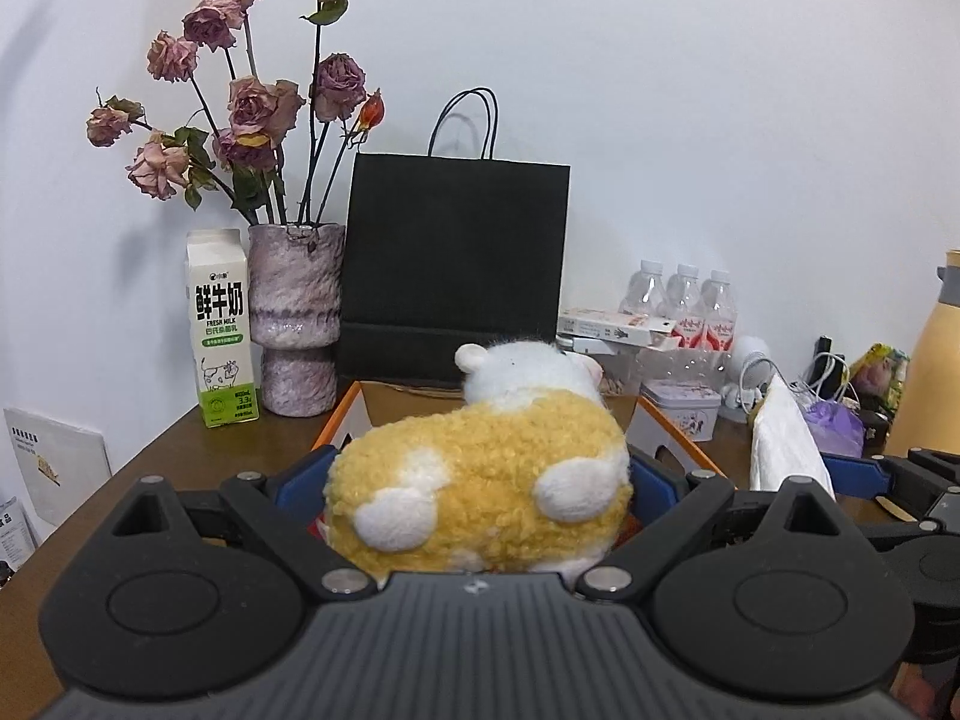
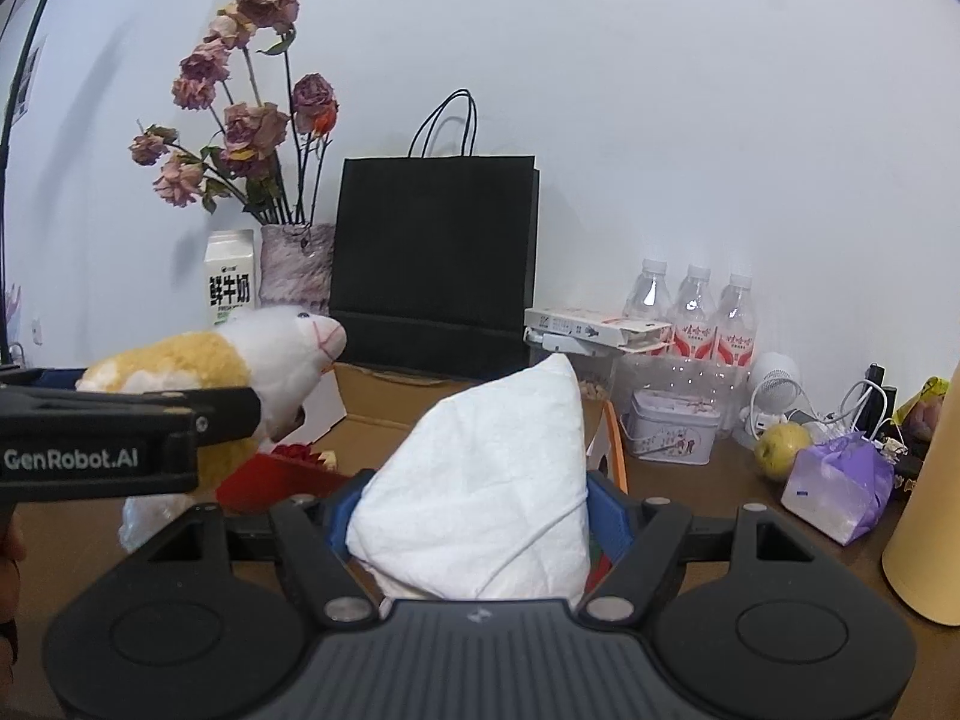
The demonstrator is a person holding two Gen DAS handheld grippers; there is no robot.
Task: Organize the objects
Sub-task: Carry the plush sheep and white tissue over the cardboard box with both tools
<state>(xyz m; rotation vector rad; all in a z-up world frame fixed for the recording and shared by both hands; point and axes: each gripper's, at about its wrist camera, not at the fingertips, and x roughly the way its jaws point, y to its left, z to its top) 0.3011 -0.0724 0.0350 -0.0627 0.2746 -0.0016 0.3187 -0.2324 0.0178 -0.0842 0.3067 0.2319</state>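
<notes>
In the left wrist view, the left gripper [image 1: 480,480] is clamped on a plush toy [image 1: 480,480], a yellow woolly body with white patches and a white head, which fills the lower middle of the frame between the blue pads. Behind it sits an open cardboard box [image 1: 678,426] with orange edging. At the lower right, the right gripper [image 1: 888,474] reaches in from the frame's edge, grasping a white tissue pack [image 1: 786,450].

In the right wrist view, that tissue pack [image 2: 486,480] stands upright in the middle, pinched between the right gripper's [image 2: 474,516] blue pads. At the left edge, the left gripper's [image 2: 252,408] black side reads "GenRobot.AI", with the plush toy [image 2: 282,360] held above the box [image 2: 372,402], its head pointing right. A red item [image 2: 282,474] lies inside the box; what it is I cannot tell.

At the left middle of the frame, a milk carton [image 1: 221,330] reads "FRESH MILK" under large Chinese characters, with a cow drawing and a green band below. Just right of it stands a mottled pink vase [image 1: 297,312] of dried roses [image 1: 240,90], then a black paper bag [image 1: 456,264] with cord handles. Further right, three water bottles [image 2: 696,312] carry red and white labels whose writing is too small to read, with a flat printed carton [image 2: 594,324] in front. A decorated tin [image 2: 672,426], a yellowish apple [image 2: 780,444] and a purple pack [image 2: 840,480] sit on the brown table [image 2: 720,504].
</notes>
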